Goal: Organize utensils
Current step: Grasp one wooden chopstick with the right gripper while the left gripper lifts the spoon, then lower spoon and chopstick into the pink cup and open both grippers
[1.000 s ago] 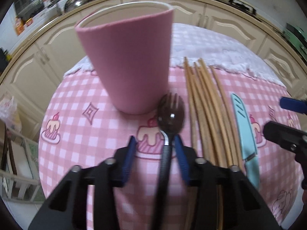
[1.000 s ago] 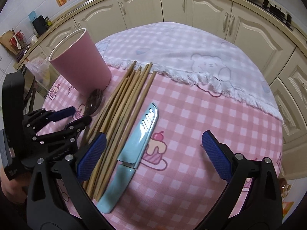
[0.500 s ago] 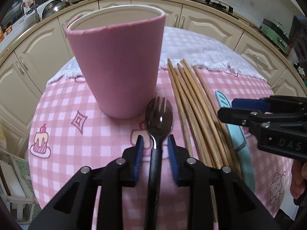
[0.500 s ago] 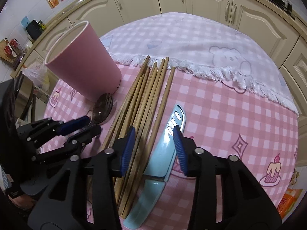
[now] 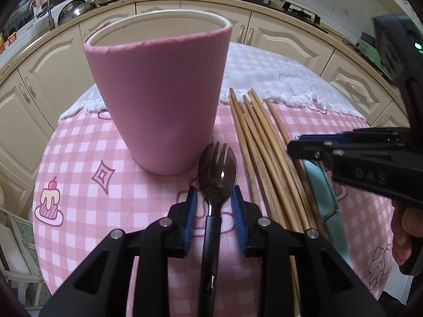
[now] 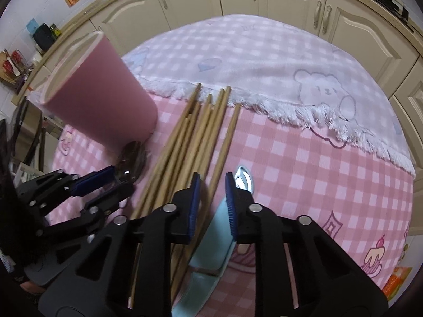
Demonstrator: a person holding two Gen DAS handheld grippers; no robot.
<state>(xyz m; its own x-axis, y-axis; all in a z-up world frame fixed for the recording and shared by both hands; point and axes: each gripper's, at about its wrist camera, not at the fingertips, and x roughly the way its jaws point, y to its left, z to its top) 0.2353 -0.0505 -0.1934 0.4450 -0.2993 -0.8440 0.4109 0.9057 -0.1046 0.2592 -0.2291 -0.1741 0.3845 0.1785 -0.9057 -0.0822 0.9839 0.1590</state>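
The left gripper (image 5: 214, 208) is being held astride the neck of the dark spork (image 5: 217, 169), pads not visibly pressing, beside the pink cup (image 5: 161, 97), presumably its destination. The right gripper (image 6: 211, 206) has just been closing; one chopstick (image 6: 224, 142) is lying between its nearly shut jaws, beside the teal knife (image 6: 211, 253). Only the right wrist view is showing that chopstick; the left wrist view is showing the spork's tines.
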